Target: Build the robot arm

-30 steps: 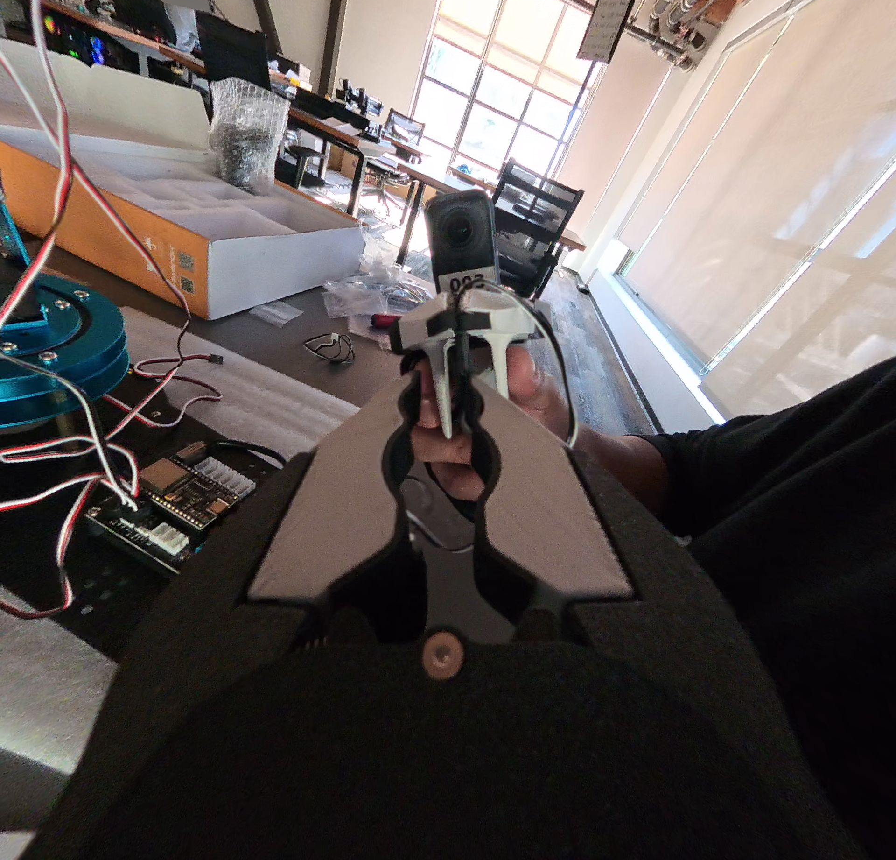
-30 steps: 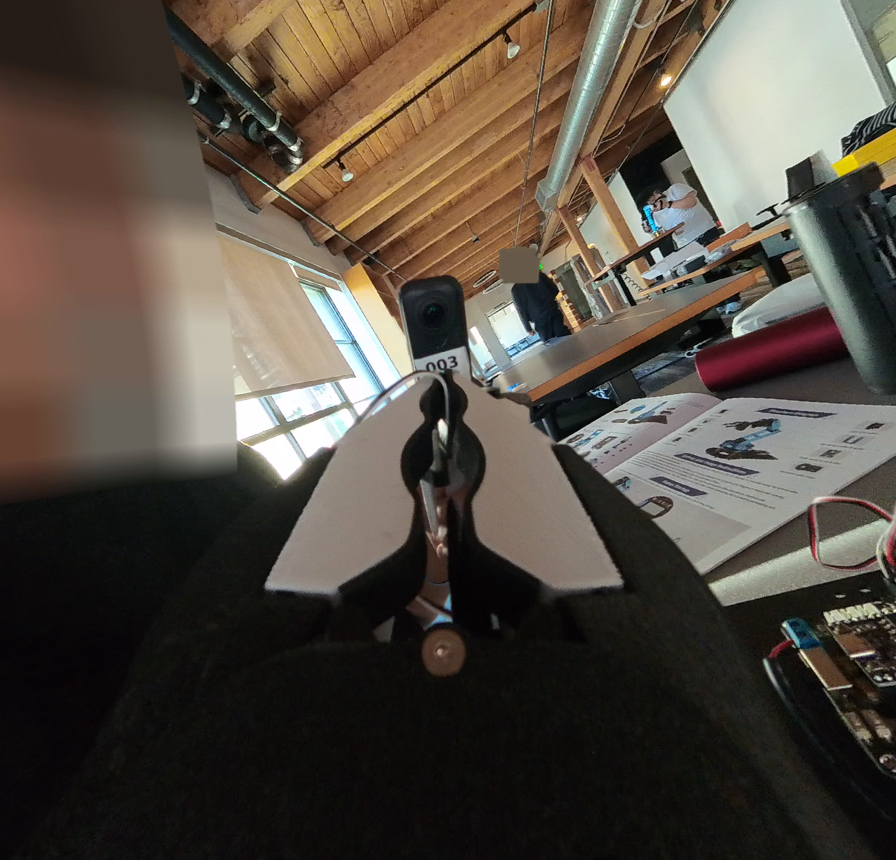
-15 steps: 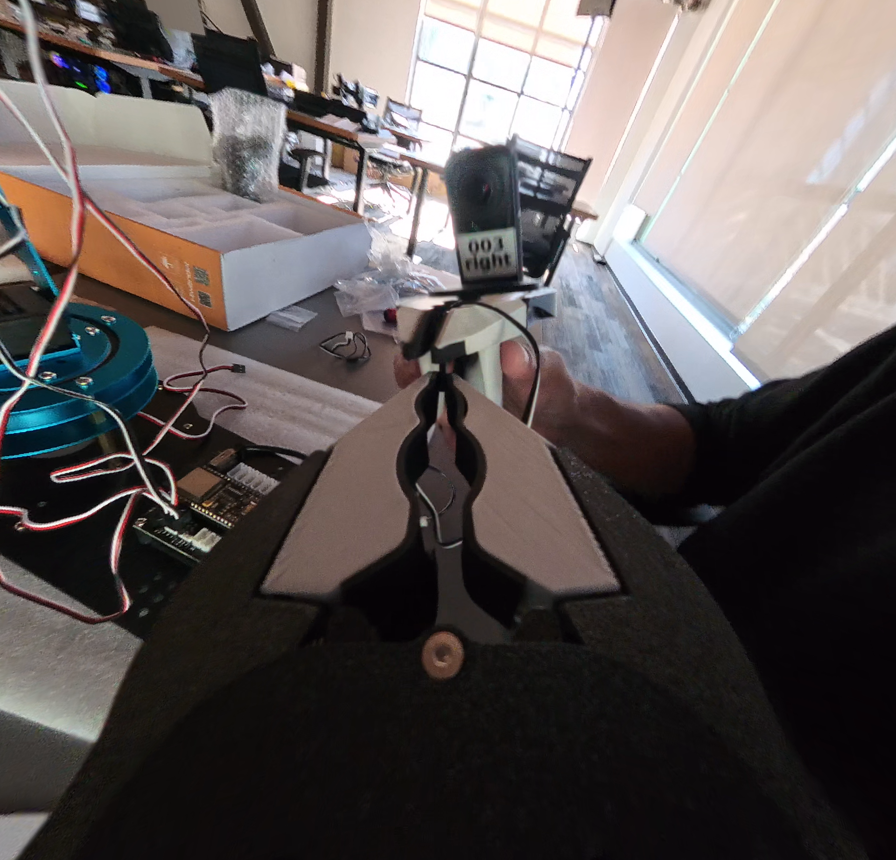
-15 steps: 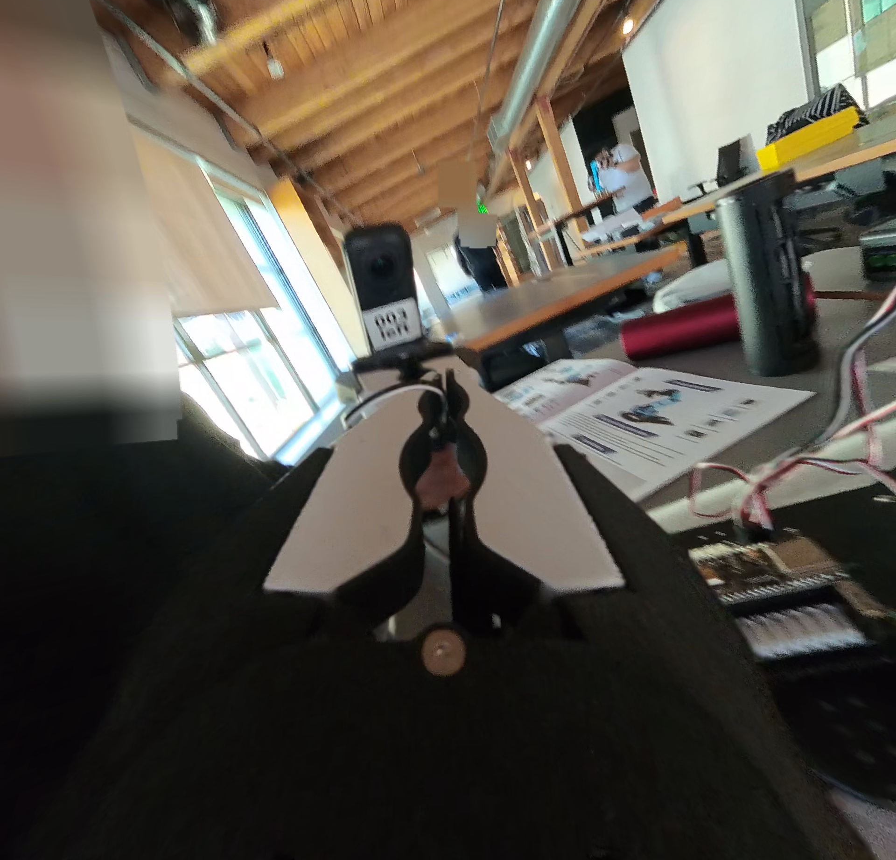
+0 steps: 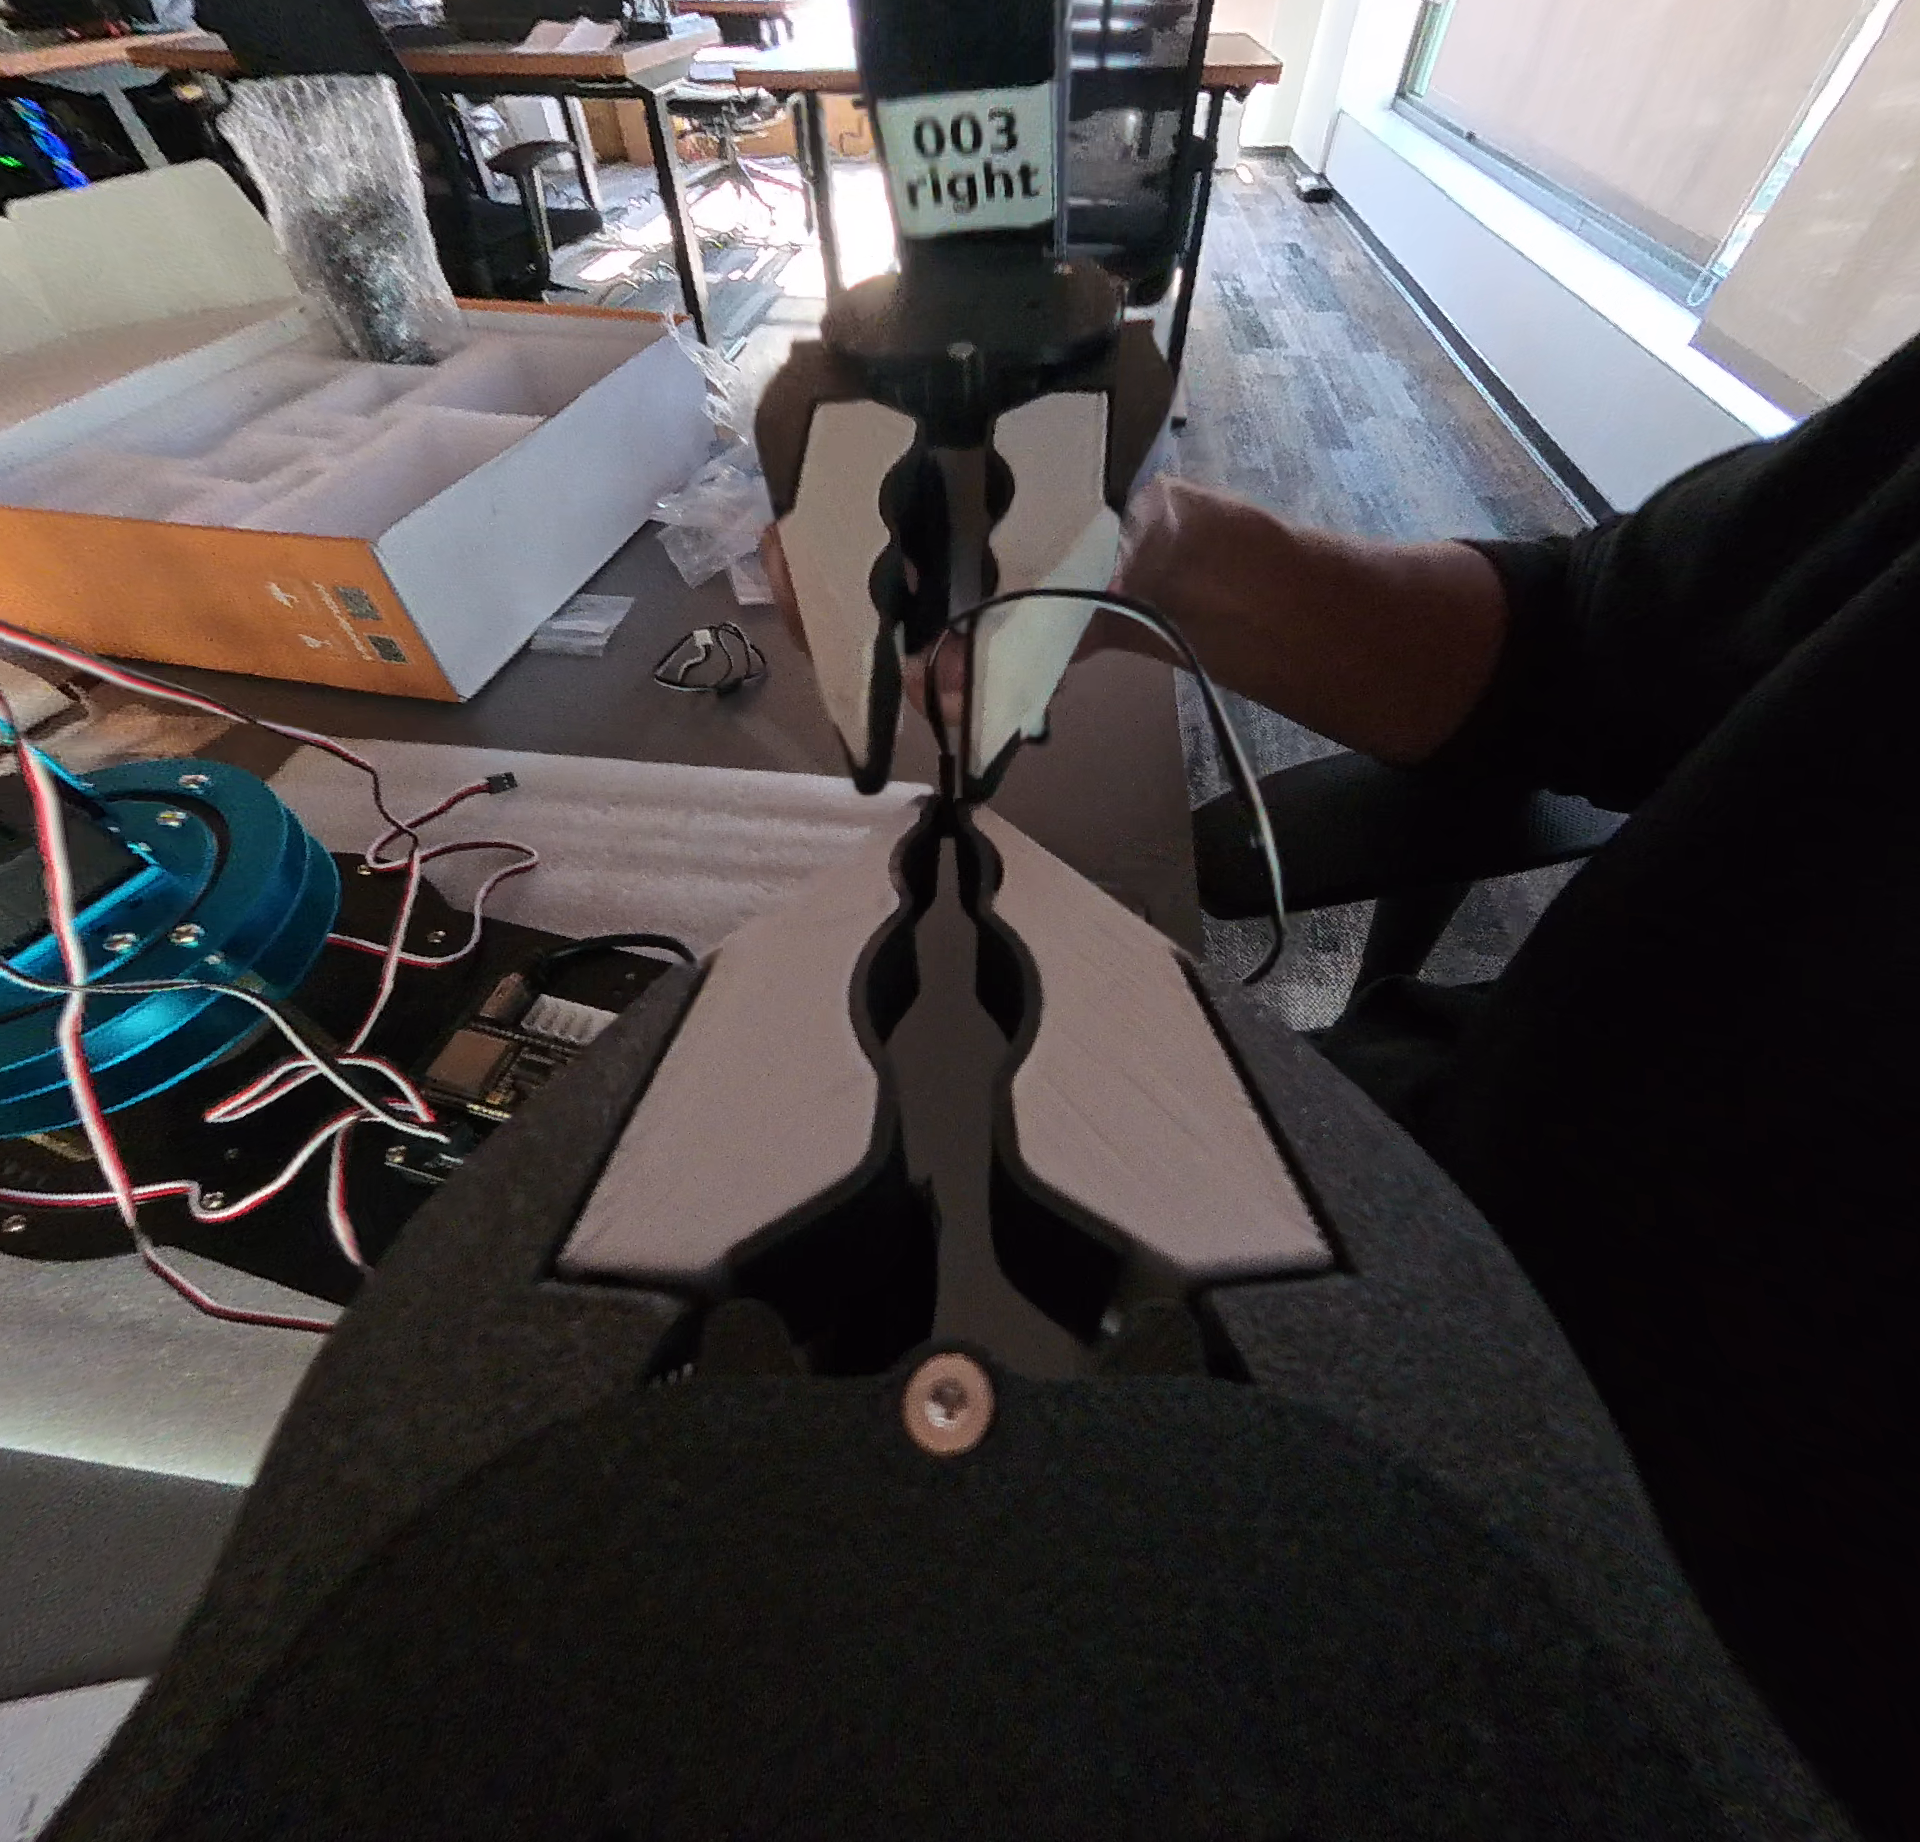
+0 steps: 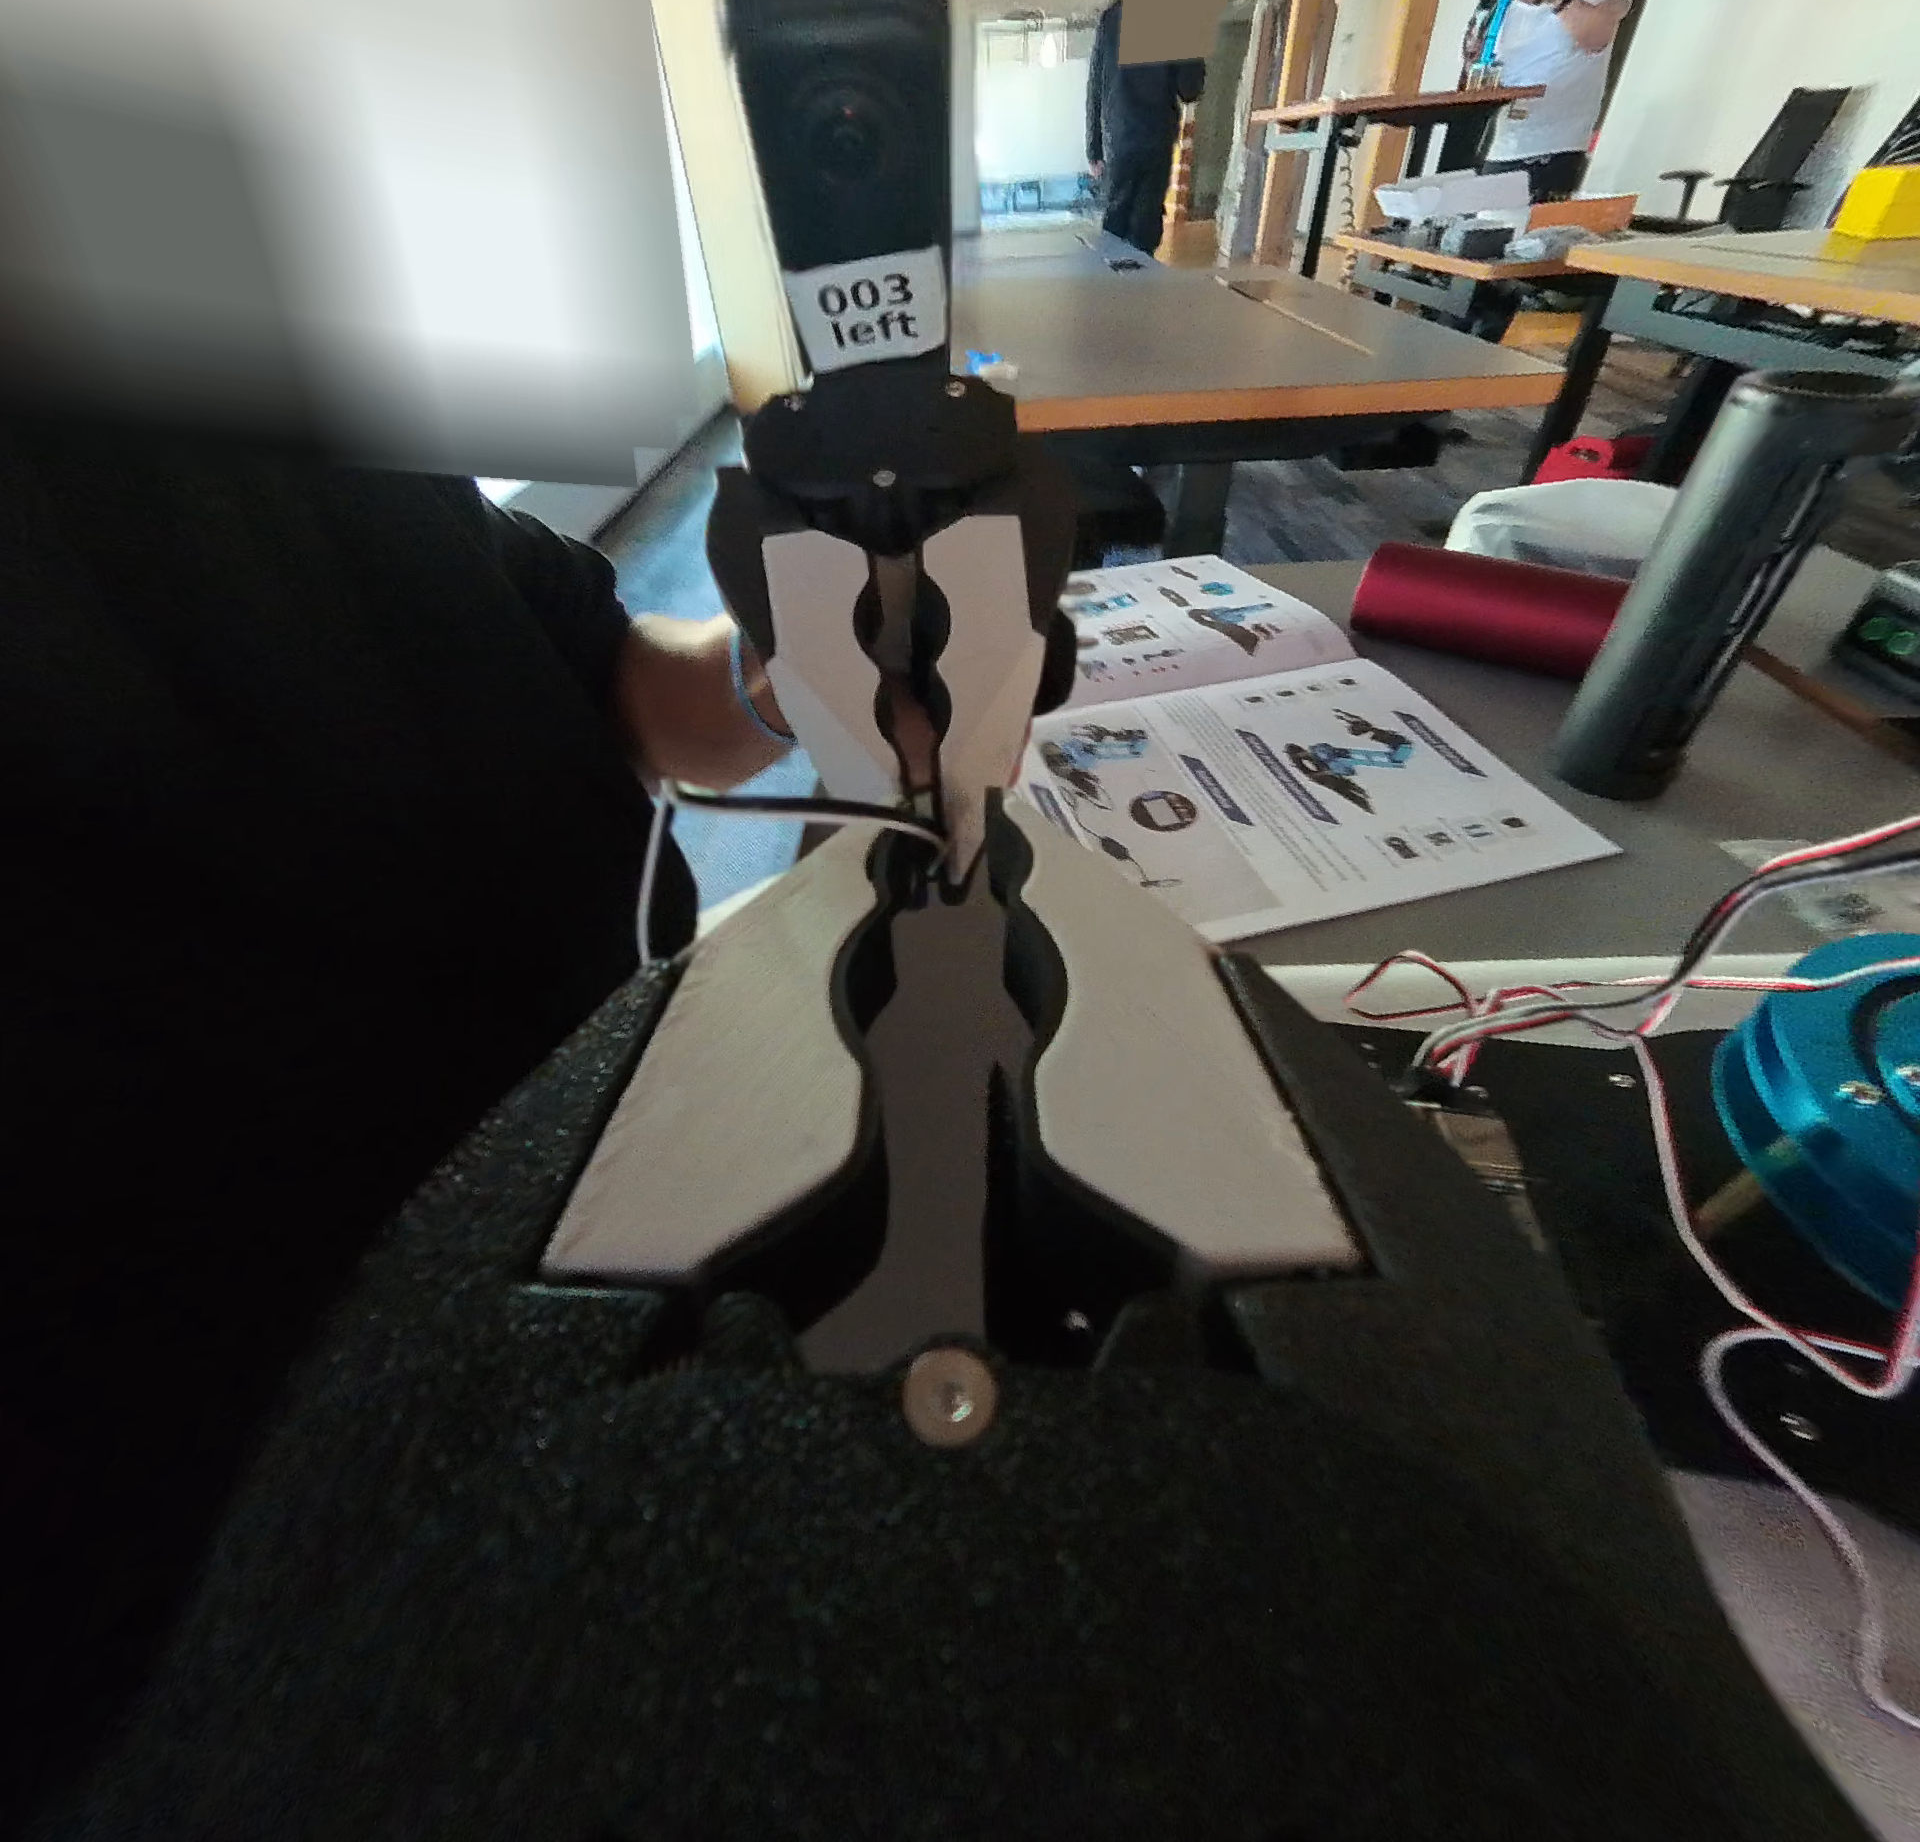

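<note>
A thin black-and-white wire (image 5: pixel 1226 743) sits right between the two grippers, up in the air above the surface (image 5: pixel 623 691). The left gripper (image 5: pixel 948 818) and the right gripper (image 6: pixel 961 873) point at each other, tip to tip. The left gripper's fingers (image 5: pixel 800 1054) are closed, and their tips pinch the wire's end. From there the wire loops up and hangs down to the right, in front of a dark sleeve (image 5: pixel 1662 753). In the right wrist view the wire runs off to the left from the meeting tips. The right gripper's fingers (image 6: pixel 1153 1096) are nearly closed at the tips, right at the wire, but I cannot tell if they pinch it.

A bare hand (image 5: pixel 1278 608) holds the right gripper, and another hand (image 6: pixel 696 701) holds the left one. Each gripper has a black camera (image 6: pixel 847 109) on top with a white sticker.

On the surface near the left gripper lie red, white and black wires (image 5: pixel 312 1086), a small circuit board (image 5: pixel 488 1054) and a blue round metal part (image 5: pixel 156 951). Farther back is an open orange and white box (image 5: pixel 395 545) with a bubble-wrapped thing (image 5: pixel 343 213) standing in it. Near the right gripper lie an open booklet (image 6: pixel 1299 764), a red tube (image 6: pixel 1486 608) and a tall dark bottle (image 6: pixel 1704 587).
</note>
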### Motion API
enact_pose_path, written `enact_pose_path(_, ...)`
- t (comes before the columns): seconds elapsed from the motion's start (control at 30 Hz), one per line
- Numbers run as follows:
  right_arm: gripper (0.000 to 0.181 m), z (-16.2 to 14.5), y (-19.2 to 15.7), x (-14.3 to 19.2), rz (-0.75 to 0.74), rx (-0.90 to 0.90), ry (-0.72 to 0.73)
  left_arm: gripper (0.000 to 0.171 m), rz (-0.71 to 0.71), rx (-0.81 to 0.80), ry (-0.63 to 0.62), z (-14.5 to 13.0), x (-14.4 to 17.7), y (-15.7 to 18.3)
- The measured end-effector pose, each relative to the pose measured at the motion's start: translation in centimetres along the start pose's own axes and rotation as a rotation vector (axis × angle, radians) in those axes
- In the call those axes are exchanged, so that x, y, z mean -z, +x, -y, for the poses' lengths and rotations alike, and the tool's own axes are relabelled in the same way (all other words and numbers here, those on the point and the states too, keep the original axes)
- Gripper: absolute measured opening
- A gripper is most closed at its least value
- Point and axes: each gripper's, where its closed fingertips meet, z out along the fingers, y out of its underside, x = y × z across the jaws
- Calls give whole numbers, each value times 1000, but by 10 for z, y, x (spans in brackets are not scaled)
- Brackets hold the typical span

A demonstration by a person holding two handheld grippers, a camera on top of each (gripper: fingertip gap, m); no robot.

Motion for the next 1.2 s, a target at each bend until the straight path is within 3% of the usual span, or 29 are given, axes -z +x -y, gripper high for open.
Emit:
enact_pose_path(0.1, 28, 8, -9, 5, 124, -130, 101, 1, 30, 5, 32, 6, 1, -7)
enact_pose_path(0.23, 9, -2, 3, 7, -17, 14, 52, 1, 24, -26, -14, 1, 1, -5)
enact_pose_path(0.37, 7, -10, 1, 5, -52, 92, -56, 1, 24, -53, -53, -3, 0, -4)
enact_pose_path(0.7, 1, -10, 9, 6, -166, 187, -136, 2, 45, -22, -62, -6, 0, -14)
enact_pose_path(0.8, 1, -9, 30, 17, -247, 163, -107, 14, 98, 26, -45, -10, 8, -34)
enact_pose_path(1.0, 0, 7, 108, 73, -490, 207, 21, 14, 200, 106, -36, -23, 37, -83)
enact_pose_path(1.2, 1, 30, 192, 108, -505, 295, 23, 14, 308, 179, -38, -17, 55, -138)
